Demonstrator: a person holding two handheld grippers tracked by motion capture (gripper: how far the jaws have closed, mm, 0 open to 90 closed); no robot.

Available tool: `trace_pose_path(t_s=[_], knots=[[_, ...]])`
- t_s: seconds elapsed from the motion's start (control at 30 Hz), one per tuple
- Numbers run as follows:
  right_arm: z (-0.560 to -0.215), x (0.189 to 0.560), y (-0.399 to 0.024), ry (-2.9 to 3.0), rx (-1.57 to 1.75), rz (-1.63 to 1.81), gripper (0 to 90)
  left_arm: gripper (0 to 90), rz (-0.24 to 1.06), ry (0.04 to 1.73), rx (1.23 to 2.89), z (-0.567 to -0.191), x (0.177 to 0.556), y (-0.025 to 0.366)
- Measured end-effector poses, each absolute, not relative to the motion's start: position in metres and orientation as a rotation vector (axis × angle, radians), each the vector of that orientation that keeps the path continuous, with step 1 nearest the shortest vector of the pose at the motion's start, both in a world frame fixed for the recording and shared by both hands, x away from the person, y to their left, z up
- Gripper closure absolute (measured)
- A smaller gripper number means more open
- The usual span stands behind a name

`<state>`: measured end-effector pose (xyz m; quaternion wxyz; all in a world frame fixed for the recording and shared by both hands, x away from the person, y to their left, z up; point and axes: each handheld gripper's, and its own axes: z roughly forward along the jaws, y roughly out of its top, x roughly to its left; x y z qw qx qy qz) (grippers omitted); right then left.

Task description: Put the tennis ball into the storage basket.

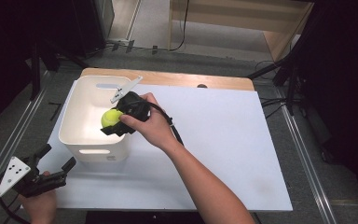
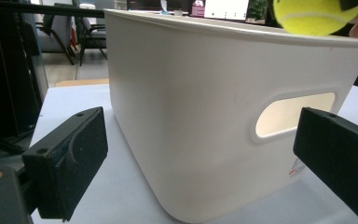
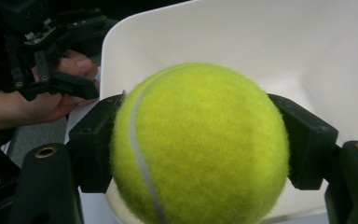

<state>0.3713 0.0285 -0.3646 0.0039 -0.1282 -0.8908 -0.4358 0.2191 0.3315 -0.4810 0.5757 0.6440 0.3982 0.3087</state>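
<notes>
Lower left of the high view: left gripper (image 1: 51, 161), jaws wide and empty, parked just short of the white bin (image 1: 77, 140), likely out of the way. Centre-left: right gripper (image 1: 116, 122) clamps the tennis ball (image 1: 110, 117) above the bin's opening, probably for dropping in.

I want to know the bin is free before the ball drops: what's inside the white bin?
Bare white floor shows inside the white bin; the tennis ball in the right gripper hangs above it, hiding part.
</notes>
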Motion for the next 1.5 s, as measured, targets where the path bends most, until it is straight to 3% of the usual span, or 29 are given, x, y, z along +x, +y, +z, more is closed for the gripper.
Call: trace_pose_path(t_s=[0.6, 0.7, 0.9, 0.97, 1.5], knots=[[-0.391, 0.371, 0.040, -2.876, -0.421, -1.239, 22.3, 2.8, 0.722, 0.932, 1.507, -0.481, 0.219, 0.332], [-0.392, 0.369, 0.039, -2.881, -0.413, -1.265, 9.8, 2.8, 0.719, 0.935, 1.507, -0.481, 0.219, 0.332], [-0.386, 0.367, 0.030, -2.870, -0.428, -1.335, 7.8, 2.8, 0.721, 0.929, 1.511, -0.481, 0.219, 0.332], [-0.385, 0.366, 0.027, -2.870, -0.430, -1.366, 0.0, 2.8, 0.720, 0.929, 1.510, -0.481, 0.219, 0.332], [-0.386, 0.358, -0.019, -2.841, -0.578, -1.511, 0.0, 2.8, 0.724, 0.931, 1.513, -0.481, 0.219, 0.331]])
